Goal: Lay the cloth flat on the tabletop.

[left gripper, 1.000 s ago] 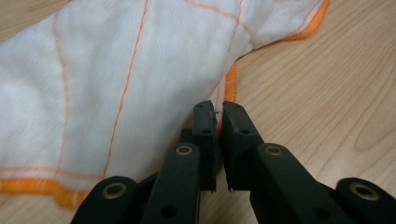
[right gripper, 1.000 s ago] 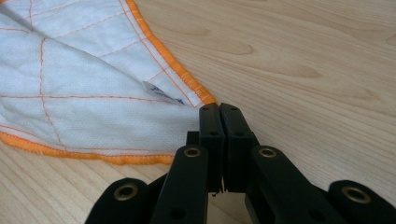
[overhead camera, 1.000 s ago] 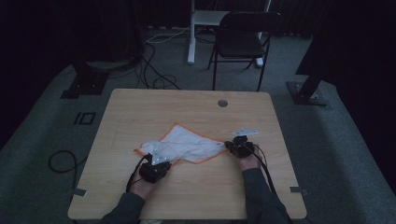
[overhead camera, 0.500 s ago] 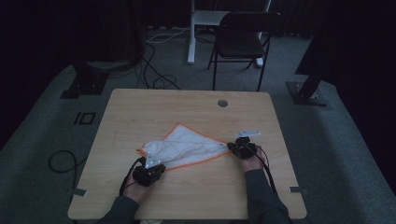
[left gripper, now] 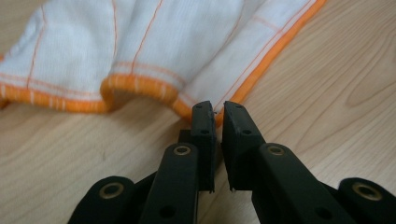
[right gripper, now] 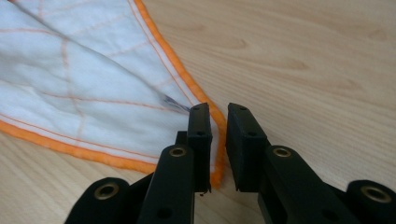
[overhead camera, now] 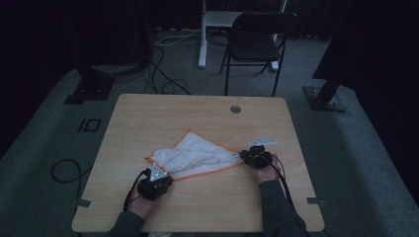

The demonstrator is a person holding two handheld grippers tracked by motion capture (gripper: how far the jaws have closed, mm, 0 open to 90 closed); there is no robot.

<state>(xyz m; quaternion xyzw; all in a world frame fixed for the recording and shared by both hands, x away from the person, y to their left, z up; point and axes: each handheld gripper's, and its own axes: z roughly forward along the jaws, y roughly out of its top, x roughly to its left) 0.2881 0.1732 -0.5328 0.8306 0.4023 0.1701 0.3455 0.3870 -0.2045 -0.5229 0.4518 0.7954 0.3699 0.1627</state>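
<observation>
From the high view, my left gripper (overhead camera: 157, 181) sat at the near-left corner of the white cloth with the orange hem (overhead camera: 197, 155), which lay folded into a rough triangle in the middle of the wooden table (overhead camera: 148, 113). Set against the frames of a second before, the cloth's far point had drawn in a little and the whole shape lay flatter and tidier. In the left gripper view the jaws had just eased apart a touch; a narrow gap stood between them, with the orange hem (left gripper: 140, 88) reaching into their tips, the pads no longer clearly pressing on it. Further right, my right gripper (overhead camera: 253, 157) was at the cloth's right-hand corner, and its jaws had just been opening too: in the right gripper view the hem (right gripper: 205, 105) ran down through a slim gap, loose rather than pinched. I judged that both corners had been let go, so this fold was laid and the next grip could be chosen.
</observation>
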